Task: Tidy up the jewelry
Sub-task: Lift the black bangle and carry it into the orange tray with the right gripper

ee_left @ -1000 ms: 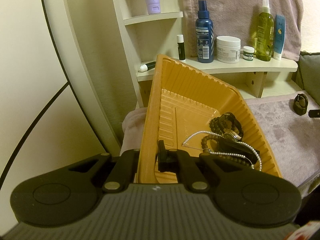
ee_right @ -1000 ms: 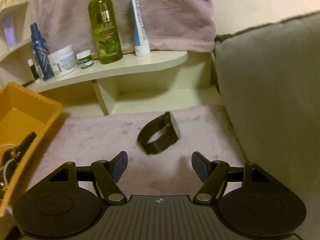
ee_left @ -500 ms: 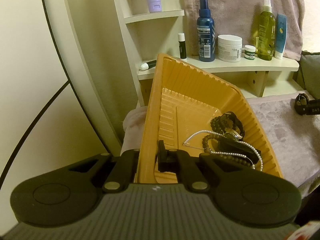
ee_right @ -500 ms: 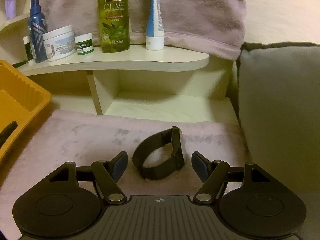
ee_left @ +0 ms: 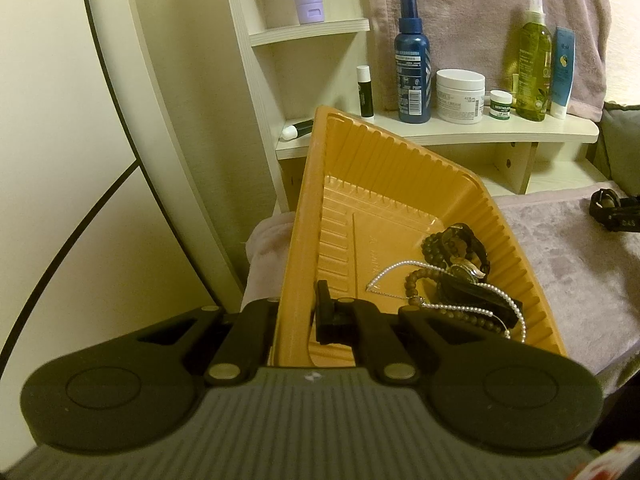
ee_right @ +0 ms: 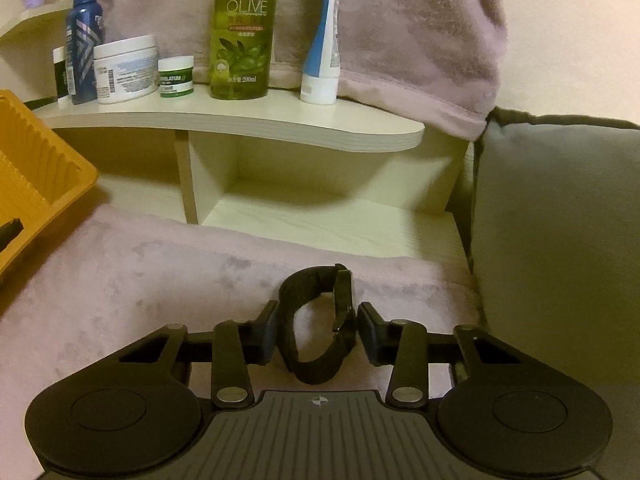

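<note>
My left gripper [ee_left: 298,308] is shut on the near wall of an orange plastic tray [ee_left: 400,168] and holds it tilted. In the tray's low corner lie a pearl necklace [ee_left: 400,270], a brown bead bracelet [ee_left: 412,284] and a black watch [ee_left: 464,240]. Another black watch [ee_right: 320,320] stands on its edge on the pink cloth [ee_right: 140,280]. My right gripper [ee_right: 318,332] straddles it with its jaws closing, and both pads touch the sides of the strap. The left wrist view shows this watch [ee_left: 604,204] far right, and the tray's corner [ee_right: 48,184] appears at the left of the right wrist view.
A pale wooden shelf [ee_right: 240,120] behind the cloth carries a green olive bottle [ee_right: 244,28], a blue spray bottle [ee_right: 84,36], a white jar [ee_right: 126,68] and a blue-white tube [ee_right: 324,40]. A grey cushion [ee_right: 560,220] stands close on the right. A pink towel [ee_right: 400,20] hangs behind the shelf.
My right gripper moved forward over the watch until it sat between the fingers, then its jaws narrowed onto the strap. The left gripper and tray stayed put.
</note>
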`<control>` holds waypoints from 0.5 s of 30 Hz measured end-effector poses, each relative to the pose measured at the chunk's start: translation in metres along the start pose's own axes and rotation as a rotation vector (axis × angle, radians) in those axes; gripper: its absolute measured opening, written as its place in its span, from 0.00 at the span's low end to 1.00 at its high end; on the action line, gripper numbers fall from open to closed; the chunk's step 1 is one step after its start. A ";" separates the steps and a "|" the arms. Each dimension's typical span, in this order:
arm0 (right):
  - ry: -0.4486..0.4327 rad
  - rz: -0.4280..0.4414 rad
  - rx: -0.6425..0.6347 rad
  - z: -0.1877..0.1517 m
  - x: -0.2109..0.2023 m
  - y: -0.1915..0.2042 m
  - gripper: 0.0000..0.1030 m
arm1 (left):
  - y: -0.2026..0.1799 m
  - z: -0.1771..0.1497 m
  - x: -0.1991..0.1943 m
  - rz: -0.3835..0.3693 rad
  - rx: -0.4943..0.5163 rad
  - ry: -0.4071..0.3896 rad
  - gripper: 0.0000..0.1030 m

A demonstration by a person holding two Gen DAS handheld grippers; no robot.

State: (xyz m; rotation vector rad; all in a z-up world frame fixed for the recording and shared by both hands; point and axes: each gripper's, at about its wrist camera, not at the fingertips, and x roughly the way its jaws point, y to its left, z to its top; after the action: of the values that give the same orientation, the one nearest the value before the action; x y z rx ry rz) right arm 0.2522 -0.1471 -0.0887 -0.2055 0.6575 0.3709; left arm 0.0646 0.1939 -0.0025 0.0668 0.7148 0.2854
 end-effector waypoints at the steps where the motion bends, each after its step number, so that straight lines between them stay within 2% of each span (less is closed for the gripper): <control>1: -0.003 0.000 0.003 -0.001 -0.002 -0.001 0.37 | 0.000 0.000 0.000 -0.001 0.000 0.000 0.03; 10: -0.018 -0.003 0.026 -0.007 -0.021 -0.001 0.22 | 0.000 0.000 0.000 -0.003 -0.001 -0.003 0.03; 15: -0.016 -0.002 0.027 -0.010 -0.026 0.000 0.22 | 0.000 0.000 0.000 -0.003 -0.003 -0.003 0.03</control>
State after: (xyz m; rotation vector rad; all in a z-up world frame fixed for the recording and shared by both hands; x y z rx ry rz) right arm 0.2273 -0.1575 -0.0799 -0.1773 0.6460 0.3611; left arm 0.0650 0.1938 -0.0025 0.0634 0.7115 0.2837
